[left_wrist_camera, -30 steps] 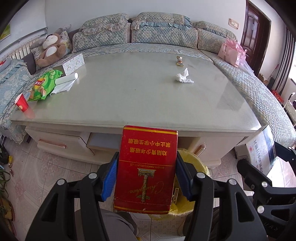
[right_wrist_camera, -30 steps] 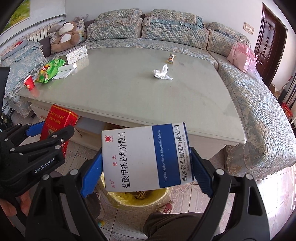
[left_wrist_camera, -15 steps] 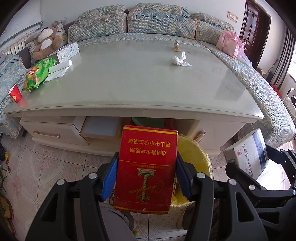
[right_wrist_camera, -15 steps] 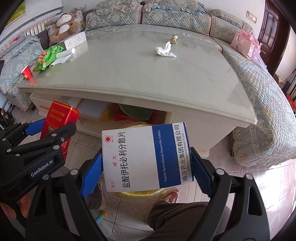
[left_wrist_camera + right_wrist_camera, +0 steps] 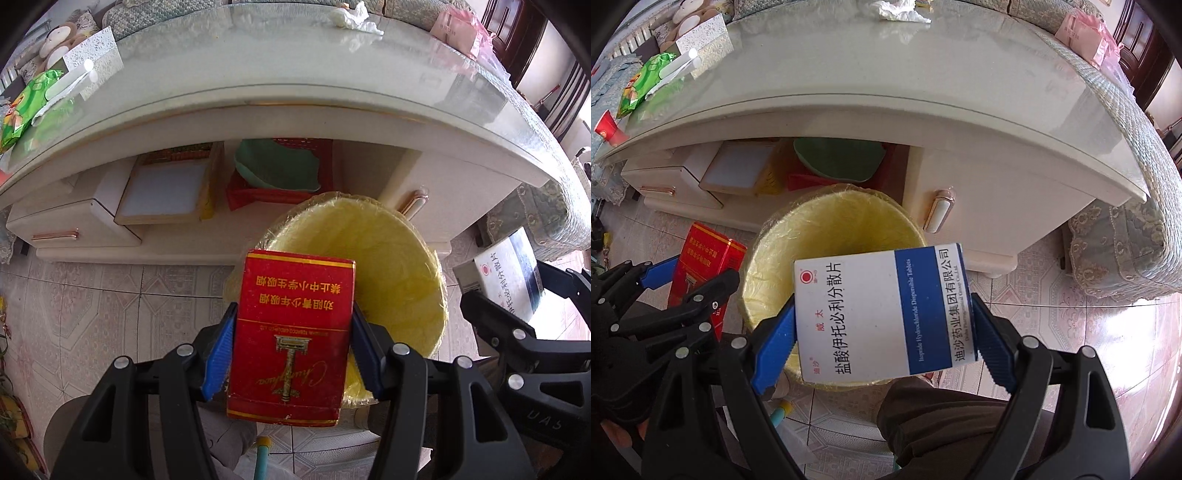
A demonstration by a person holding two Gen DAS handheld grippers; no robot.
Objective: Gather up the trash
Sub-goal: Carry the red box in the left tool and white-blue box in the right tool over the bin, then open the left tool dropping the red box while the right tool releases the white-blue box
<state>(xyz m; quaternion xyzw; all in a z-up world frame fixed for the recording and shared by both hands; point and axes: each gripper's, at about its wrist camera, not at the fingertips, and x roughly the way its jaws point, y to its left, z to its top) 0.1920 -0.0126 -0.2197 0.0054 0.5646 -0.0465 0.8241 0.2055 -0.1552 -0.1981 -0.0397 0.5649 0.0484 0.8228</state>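
Note:
My left gripper [image 5: 291,347] is shut on a red cigarette box [image 5: 291,332] and holds it over the near left rim of a bin lined with a yellow bag [image 5: 391,258]. My right gripper [image 5: 882,332] is shut on a white and blue medicine box [image 5: 882,314] and holds it over the near side of the same bin [image 5: 834,221]. The red box also shows in the right wrist view [image 5: 701,266], and the medicine box in the left wrist view [image 5: 506,273]. A crumpled tissue [image 5: 354,18] lies on the far side of the table top.
The bin stands on the tiled floor [image 5: 110,295] against a glass-topped coffee table [image 5: 295,81]. A green basin [image 5: 277,166] and a tray [image 5: 166,192] sit on the table's lower shelf. A green snack bag [image 5: 642,85] and a red cup [image 5: 605,127] lie at the table's left. A sofa [image 5: 1126,240] is on the right.
Both grippers have tilted down and moved in over the bin, each still holding its box. The bin's opening now fills the middle of both views.

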